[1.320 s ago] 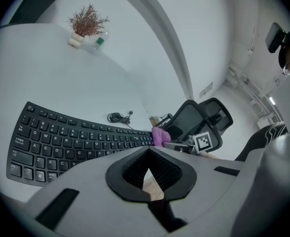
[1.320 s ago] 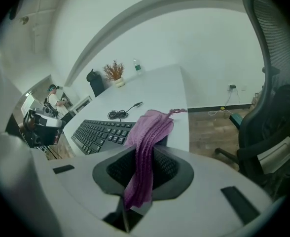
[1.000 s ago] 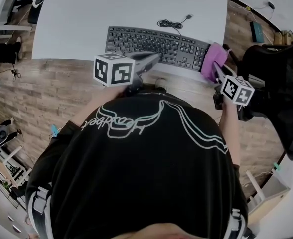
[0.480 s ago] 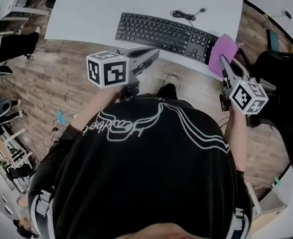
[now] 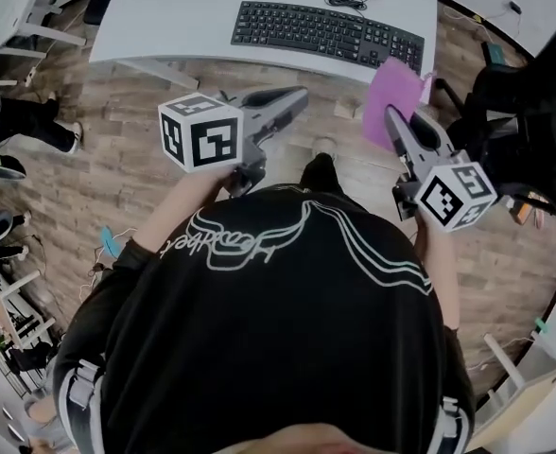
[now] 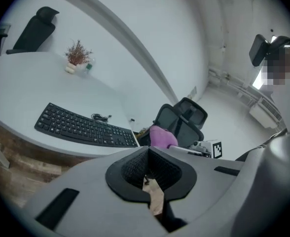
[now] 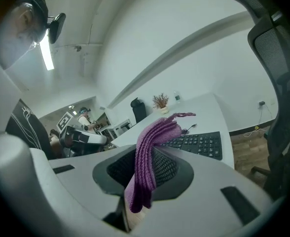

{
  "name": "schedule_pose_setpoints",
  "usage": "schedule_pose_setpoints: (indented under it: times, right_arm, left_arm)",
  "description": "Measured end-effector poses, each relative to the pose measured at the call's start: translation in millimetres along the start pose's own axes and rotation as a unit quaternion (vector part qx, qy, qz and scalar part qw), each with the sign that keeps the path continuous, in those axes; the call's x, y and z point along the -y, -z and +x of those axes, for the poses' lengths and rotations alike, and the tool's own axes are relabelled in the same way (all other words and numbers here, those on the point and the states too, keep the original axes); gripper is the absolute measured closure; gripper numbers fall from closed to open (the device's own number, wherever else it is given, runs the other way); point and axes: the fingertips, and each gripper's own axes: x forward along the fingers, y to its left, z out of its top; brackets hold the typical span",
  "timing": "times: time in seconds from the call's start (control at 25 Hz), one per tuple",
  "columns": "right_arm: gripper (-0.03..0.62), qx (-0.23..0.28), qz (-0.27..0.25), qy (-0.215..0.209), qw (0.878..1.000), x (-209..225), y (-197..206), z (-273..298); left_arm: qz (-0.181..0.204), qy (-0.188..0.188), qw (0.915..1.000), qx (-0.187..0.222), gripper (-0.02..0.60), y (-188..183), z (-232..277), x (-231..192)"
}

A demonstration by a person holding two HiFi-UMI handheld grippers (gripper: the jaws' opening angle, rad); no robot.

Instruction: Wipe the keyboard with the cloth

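Keyboard [image 5: 327, 32], upper centre, is judged not yet wiped — the cloth [image 5: 391, 93] is clamped in the right gripper [image 5: 390, 114], held short of it; the left gripper [image 5: 300, 96] is closed, empty.

shirt [image 5: 278, 348]: black, white line print | left tongs [image 5: 300, 95], right tongs [image 5: 390, 113]: grey, marker cubes

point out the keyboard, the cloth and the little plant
keyboard [image 5: 325, 31], head view, on the middle rows of keys
cloth [image 7: 146, 147], right gripper view, on the knitted fold between the jaws
plant [image 6: 78, 52], left gripper view, on its reddish twigs
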Motion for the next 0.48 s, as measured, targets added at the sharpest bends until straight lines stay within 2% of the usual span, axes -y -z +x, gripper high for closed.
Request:
schedule_pose_setpoints:
  times: [0.16, 0.28, 0.36, 0.48]
  right_arm:
    - [0.533, 0.025, 0.005, -0.003, 1.000, -67, 18, -33]
    - [0.533, 0.050, -0.005, -0.006, 0.999, -109, 23, -77]
    - [0.533, 0.060, -0.016, -0.007, 0.998, -130, 25, -99]
    - [0.533, 0.062, -0.026, -0.007, 0.998, -151, 27, -107]
  left_arm:
    - [0.018, 0.007, 0.9998, 0.009, 0.577, 32, -53, 34]
    - [0.041, 0.015, 0.9987, 0.028, 0.577, 50, -84, 79]
    - [0.056, 0.019, 0.9974, 0.041, 0.577, 57, -99, 102]
    - [0.065, 0.023, 0.9958, 0.060, 0.577, 56, -118, 112]
